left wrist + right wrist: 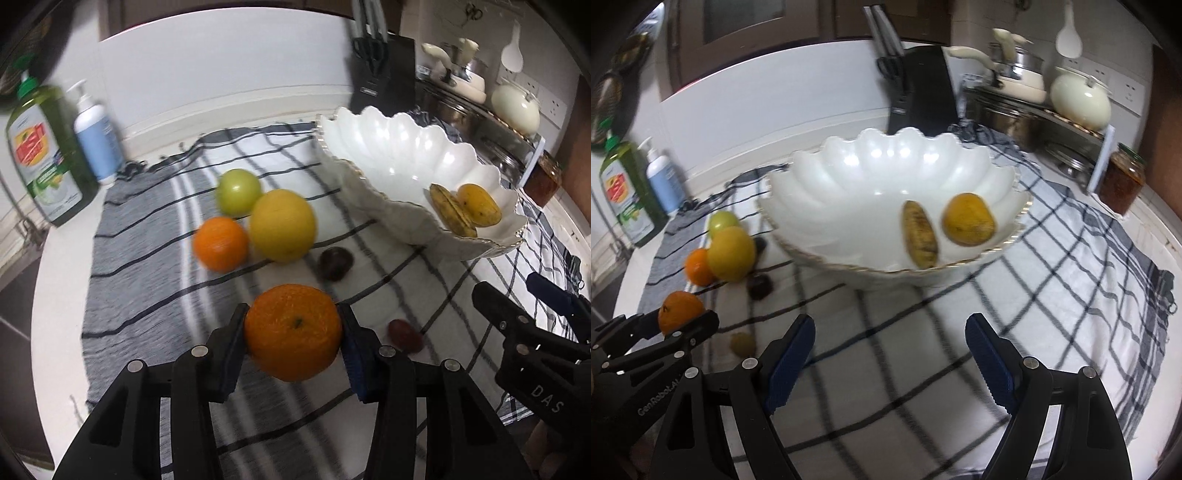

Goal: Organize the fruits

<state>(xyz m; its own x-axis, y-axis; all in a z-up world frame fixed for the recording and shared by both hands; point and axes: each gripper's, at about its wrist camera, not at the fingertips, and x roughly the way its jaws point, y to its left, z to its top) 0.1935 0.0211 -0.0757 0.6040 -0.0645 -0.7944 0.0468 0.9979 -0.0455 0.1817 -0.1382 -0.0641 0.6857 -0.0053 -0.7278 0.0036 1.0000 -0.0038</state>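
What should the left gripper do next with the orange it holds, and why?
Probably carry it toward the white bowl. The left gripper is shut on the orange, the bowl holds only two yellowish fruits, and the right gripper is open and holds nothing.

White countertop [1167, 236] under a checked cloth [1071, 258], pale wall [221, 66] behind, black knife block [923, 92], soap bottles [48, 155] left, pots on what looks like a rack [1071, 125].
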